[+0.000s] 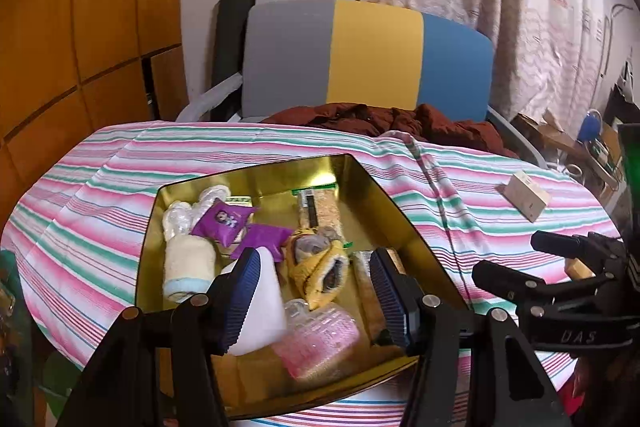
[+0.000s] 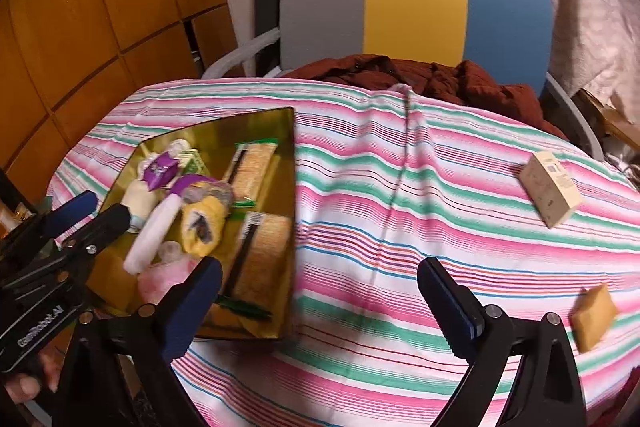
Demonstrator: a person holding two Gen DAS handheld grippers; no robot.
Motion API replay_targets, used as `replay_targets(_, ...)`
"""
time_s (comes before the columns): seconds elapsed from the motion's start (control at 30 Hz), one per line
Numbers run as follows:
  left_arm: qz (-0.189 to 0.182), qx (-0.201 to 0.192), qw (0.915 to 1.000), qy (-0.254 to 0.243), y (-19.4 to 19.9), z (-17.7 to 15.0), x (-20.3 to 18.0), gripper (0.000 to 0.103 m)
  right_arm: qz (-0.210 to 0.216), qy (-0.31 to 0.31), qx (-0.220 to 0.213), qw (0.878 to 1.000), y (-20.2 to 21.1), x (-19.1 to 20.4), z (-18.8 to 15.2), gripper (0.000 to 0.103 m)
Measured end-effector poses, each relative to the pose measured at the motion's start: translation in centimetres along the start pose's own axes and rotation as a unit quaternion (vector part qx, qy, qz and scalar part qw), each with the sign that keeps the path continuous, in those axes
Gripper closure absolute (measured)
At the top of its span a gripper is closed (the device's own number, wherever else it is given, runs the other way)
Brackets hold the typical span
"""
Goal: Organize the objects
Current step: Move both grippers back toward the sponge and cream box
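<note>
1. Over on the left, the gold tray (image 2: 286,163) sits on the striped tablecloth (image 2: 400,187), already crowded: a cream rolled towel (image 1: 188,265), a purple packet (image 1: 224,221), a yellow knitted piece (image 1: 320,267), two long snack packs (image 2: 256,167) and a pink bubble-wrapped bundle (image 1: 320,343) at the near end.
2. Hovering above the tray's near end, the left gripper (image 1: 316,291) has its jaws spread apart and nothing between the pads; a white cone-shaped item (image 1: 264,307) lies just beside its left finger.
3. Centre table, bare cloth with a seam running near to far, and the right gripper (image 2: 320,307) hangs over it, jaws wide apart, holding nothing.
4. Further right, two things lie outside the tray, so they look like the remaining work: a pale cardboard box (image 2: 550,189) at the far right and a small tan packet (image 2: 594,317) near the right edge.
5. That box looks light and stiff, with flat faces; pinching across its two long sides should hold it squarely, though a hard squeeze could dent thin card.
6. The tan packet looks flat, soft and light, and probably slick; it lies low on loose cloth, so taking it across its narrow width by the edges seems best, or the fabric may bunch into the pads.
</note>
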State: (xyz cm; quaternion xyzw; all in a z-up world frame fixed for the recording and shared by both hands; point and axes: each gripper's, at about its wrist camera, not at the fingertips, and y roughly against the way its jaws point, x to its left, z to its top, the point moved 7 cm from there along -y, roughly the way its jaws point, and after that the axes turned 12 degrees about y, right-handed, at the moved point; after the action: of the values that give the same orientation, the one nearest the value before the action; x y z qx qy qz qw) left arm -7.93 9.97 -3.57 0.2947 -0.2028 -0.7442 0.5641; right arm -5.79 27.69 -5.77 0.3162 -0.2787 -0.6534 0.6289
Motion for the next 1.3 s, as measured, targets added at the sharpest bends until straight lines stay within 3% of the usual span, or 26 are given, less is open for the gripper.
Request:
replay_targets(0.43,-0.025,0.012,0.9984,-0.049,-0.3,-0.8,-4.0,0.045,-0.058,-0.067,0.047,0.995,0.6,-9.8,-3.1,0.004)
replay_targets(0.7,-0.046,0.021,0.9955,-0.081,-0.7,-1.4,-7.0,0.045,-0.120,-0.144,0.073,0.980,2.4,-19.0,-5.9,0.001)
replay_targets(1.03,-0.064,0.035,0.9911,-0.111,-1.5,-2.4,-10.0,0.045,-0.190,-0.297,0.085,0.932,4.3,-31.5,-11.8,0.000)
replay_targets(1.23,-0.075,0.047,0.9885,-0.122,-1.9,-3.1,-11.5,0.045,-0.171,-0.432,0.076,0.882,4.1,-35.0,-16.7,0.000)
replay_targets(1.3,-0.080,0.054,0.9872,-0.127,-2.2,-3.5,-12.1,0.045,-0.162,-0.453,0.070,0.874,4.1,-35.5,-17.4,0.000)
